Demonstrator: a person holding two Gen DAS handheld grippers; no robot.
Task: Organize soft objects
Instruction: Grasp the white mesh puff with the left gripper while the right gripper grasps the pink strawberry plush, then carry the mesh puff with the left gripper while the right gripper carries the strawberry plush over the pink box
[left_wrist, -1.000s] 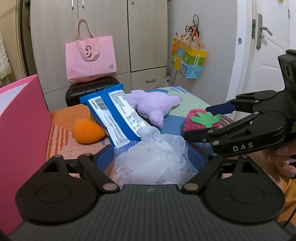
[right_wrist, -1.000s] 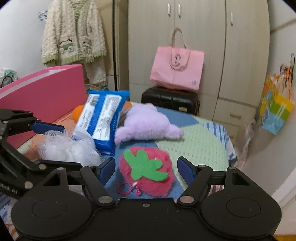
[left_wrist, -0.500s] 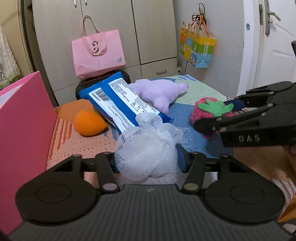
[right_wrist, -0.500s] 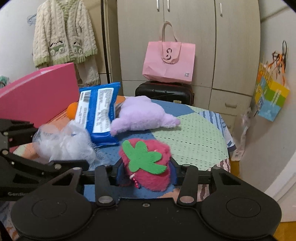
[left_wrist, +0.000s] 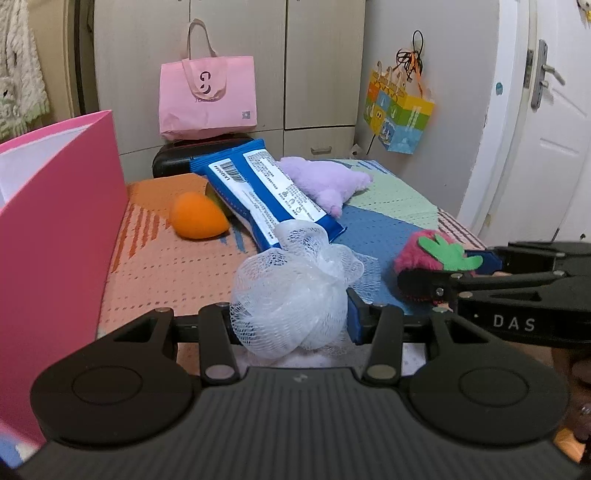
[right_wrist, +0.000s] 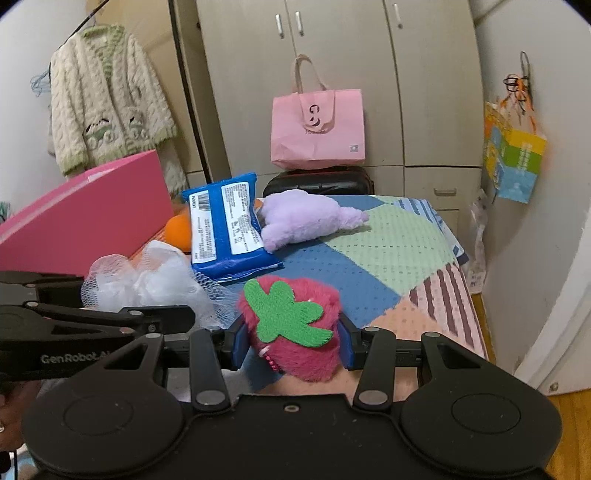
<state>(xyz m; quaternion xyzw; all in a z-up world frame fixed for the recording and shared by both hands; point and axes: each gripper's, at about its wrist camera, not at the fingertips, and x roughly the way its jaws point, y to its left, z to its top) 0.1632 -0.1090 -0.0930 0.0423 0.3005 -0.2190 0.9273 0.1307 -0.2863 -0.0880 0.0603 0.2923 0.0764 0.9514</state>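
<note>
The left tool (left_wrist: 291, 317) has just closed on the frothy white mesh pouf (left_wrist: 291, 291); the right tool (right_wrist: 290, 338) pinches the furry pink strawberry plush (right_wrist: 295, 328) above the knitted patchwork worktop (right_wrist: 388, 251).

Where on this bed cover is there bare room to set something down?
The green and blue patches right of the purple plush, and the striped corner beyond the strawberry plush, are bare. The orange strip between the pink box and the mesh pouf is free. The middle is crowded.
</note>
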